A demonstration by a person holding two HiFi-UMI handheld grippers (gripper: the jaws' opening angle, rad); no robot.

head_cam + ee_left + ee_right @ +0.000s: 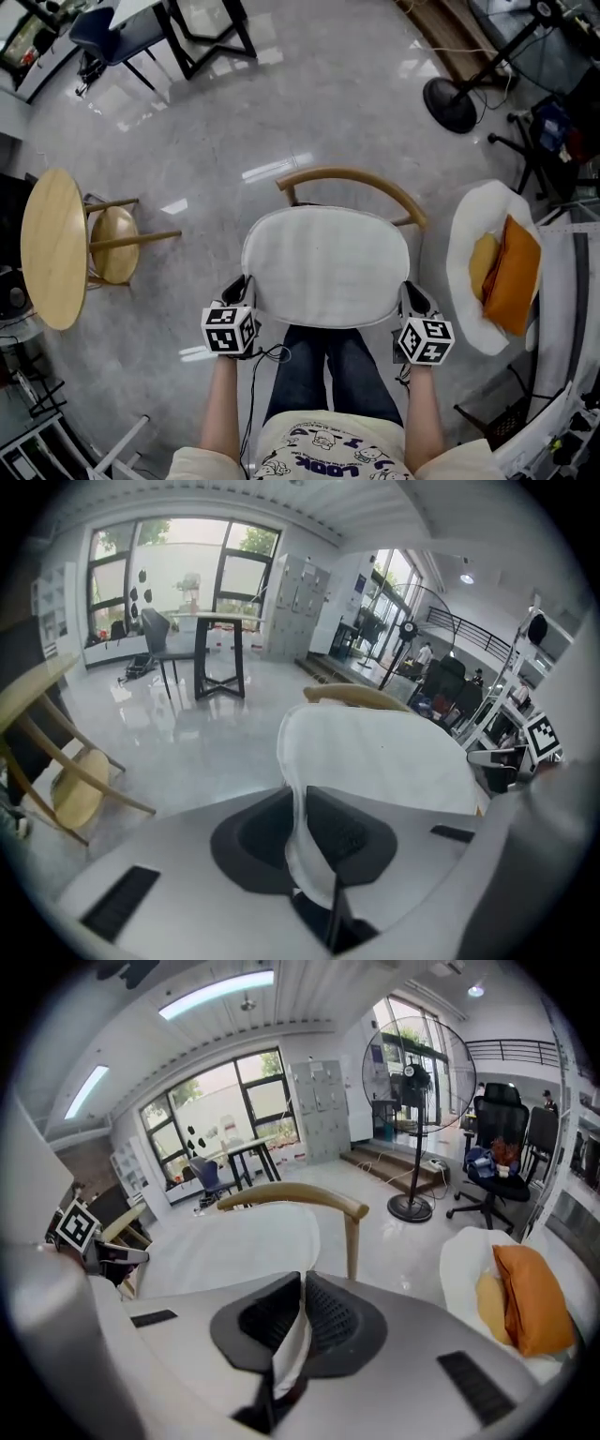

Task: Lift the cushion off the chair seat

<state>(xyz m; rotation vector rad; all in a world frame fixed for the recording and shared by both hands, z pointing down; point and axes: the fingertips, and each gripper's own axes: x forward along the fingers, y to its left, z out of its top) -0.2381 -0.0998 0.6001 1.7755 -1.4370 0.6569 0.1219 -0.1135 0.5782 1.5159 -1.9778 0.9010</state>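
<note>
- The only writing you can read is the dark print on your pale yellow shirt (328, 448). From the head view it sits upside down and looks like "LOOK". The cartoon figures around it are too small to make out.
- Each gripper carries a white cube with black square marker patterns: the left cube (230, 329) and the right cube (427, 339).
- Your left gripper (241, 289) points forward and down at the left rim of the white round padded cushion (326, 267). Its fingers (342, 834) are clamped on the bunched rim.
- Your right gripper (413, 298) mirrors it at the right rim. Its fingers (330, 1321) are pressed nearly together on a thin fold of the cushion's edge.
- Your bare forearms (221, 403) reach out roughly parallel, one on each side of your dark blue jeans (328, 370).
- The cushion is spread flat between the two grippers, just in front of the curved pale wooden chair backrest (352, 178). It hides the seat, so you cannot tell whether it touches the seat.
</note>
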